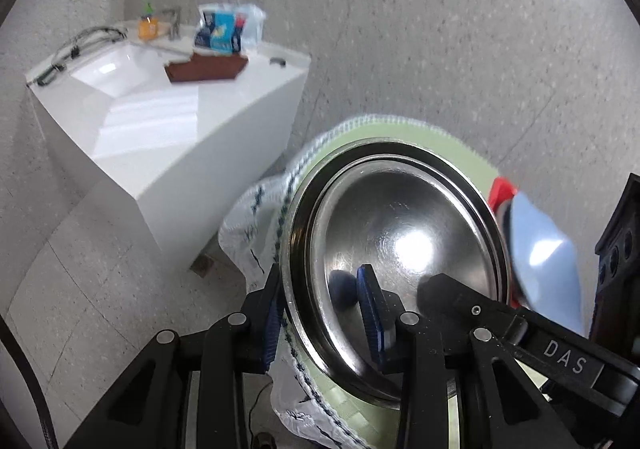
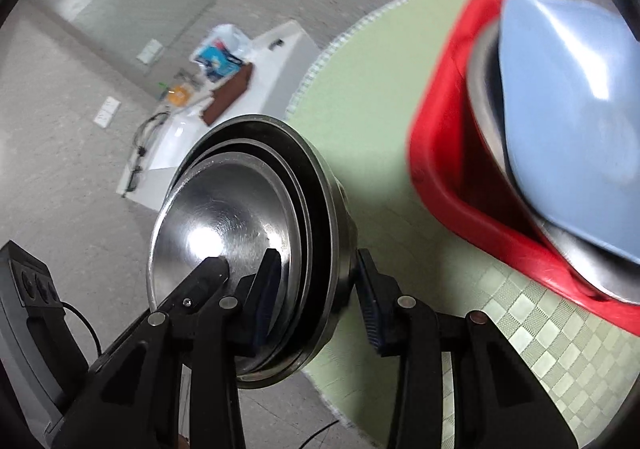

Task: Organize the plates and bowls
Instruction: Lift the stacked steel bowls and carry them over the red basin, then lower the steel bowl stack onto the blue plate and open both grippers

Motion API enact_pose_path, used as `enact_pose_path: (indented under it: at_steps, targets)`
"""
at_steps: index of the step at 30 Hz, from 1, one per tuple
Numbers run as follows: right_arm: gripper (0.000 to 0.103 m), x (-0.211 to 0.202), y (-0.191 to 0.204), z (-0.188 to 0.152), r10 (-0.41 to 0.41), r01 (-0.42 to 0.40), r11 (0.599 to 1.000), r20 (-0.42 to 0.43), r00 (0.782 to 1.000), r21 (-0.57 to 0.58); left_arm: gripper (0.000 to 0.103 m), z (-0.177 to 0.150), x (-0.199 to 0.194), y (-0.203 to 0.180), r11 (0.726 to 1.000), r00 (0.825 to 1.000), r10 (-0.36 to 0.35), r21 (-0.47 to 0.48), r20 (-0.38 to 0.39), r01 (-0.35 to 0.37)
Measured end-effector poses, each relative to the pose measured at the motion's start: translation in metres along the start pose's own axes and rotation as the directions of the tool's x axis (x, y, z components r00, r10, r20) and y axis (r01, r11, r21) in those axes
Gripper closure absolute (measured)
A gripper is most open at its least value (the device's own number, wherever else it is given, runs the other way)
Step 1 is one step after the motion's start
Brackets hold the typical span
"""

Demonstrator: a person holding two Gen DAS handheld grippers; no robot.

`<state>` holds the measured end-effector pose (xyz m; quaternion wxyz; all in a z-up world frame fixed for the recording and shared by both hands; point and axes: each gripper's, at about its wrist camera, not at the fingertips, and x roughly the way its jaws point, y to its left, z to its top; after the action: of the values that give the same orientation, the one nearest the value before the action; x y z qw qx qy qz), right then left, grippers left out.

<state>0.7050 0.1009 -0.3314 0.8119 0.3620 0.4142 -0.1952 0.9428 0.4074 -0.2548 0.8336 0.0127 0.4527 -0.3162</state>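
A stack of nested steel bowls (image 1: pixel 400 233) is held tilted above a round green mat (image 1: pixel 400 129), its shiny inside facing both cameras. My left gripper (image 1: pixel 320 289) is shut on the stack's rim, one blue pad inside and one outside. From the opposite side my right gripper (image 2: pixel 318 261) is shut on the same stack of bowls (image 2: pixel 240 217), its jaws straddling the wall. In the left wrist view, the right gripper's one visible finger (image 1: pixel 440 289) reaches into the bowl. A red basin (image 2: pixel 440 177) on the mat holds a pale blue dish (image 2: pixel 560 89) and more steel dishes.
A white sink cabinet (image 1: pixel 160 121) stands on the speckled floor at the back left, with a brown tray (image 1: pixel 208 67), packets and an orange bottle on it. A white patterned cloth (image 1: pixel 248 225) hangs under the mat. A black power strip (image 1: pixel 616 249) sits at the right edge.
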Motion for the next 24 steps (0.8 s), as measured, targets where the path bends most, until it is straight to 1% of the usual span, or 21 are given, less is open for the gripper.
enact_pose_path:
  at_steps: [3, 5, 9, 11, 14, 18, 21, 24]
  targets:
    - [0.065, -0.023, 0.008, 0.008, 0.048, -0.047, 0.998, 0.026, 0.999, -0.037, 0.071, 0.004, -0.028, -0.012, 1.0, 0.999, 0.009, 0.005, 0.051, -0.009]
    - [0.065, -0.042, 0.009, 0.017, 0.081, -0.079, 0.996, 0.042, 0.996, -0.052, 0.071, 0.005, -0.045, -0.027, 1.0, 0.996, 0.0, 0.009, 0.084, -0.001]
    - [0.065, -0.076, 0.0, 0.035, 0.102, -0.095, 0.991, 0.073, 0.992, -0.094, 0.071, 0.002, -0.059, -0.066, 1.0, 0.993, -0.019, 0.022, 0.118, 0.017]
    - [0.065, -0.093, -0.016, 0.047, 0.103, -0.093, 0.99, 0.088, 0.991, -0.104, 0.071, -0.003, -0.06, -0.09, 0.999, 0.992, -0.033, 0.027, 0.122, 0.03]
    - [0.065, -0.11, -0.041, 0.064, 0.092, -0.079, 0.988, 0.094, 0.991, -0.13, 0.071, -0.012, -0.051, -0.13, 0.999, 0.992, -0.047, 0.028, 0.118, 0.044]
    - [0.065, -0.124, -0.082, 0.088, 0.043, -0.03, 0.983, 0.073, 0.996, -0.183, 0.071, -0.019, -0.022, -0.177, 0.999, 0.995, -0.042, 0.005, 0.089, 0.042]
    - [0.065, -0.129, -0.114, 0.098, 0.005, 0.002, 0.972, 0.029, 1.0, -0.234, 0.071, -0.028, 0.0, -0.209, 0.999, 0.998, -0.025, -0.023, 0.056, 0.026]
    - [0.065, -0.122, -0.141, 0.106, -0.023, 0.014, 0.959, -0.029, 0.999, -0.284, 0.071, -0.033, 0.024, -0.229, 0.997, 1.0, -0.001, -0.072, 0.007, 0.001]
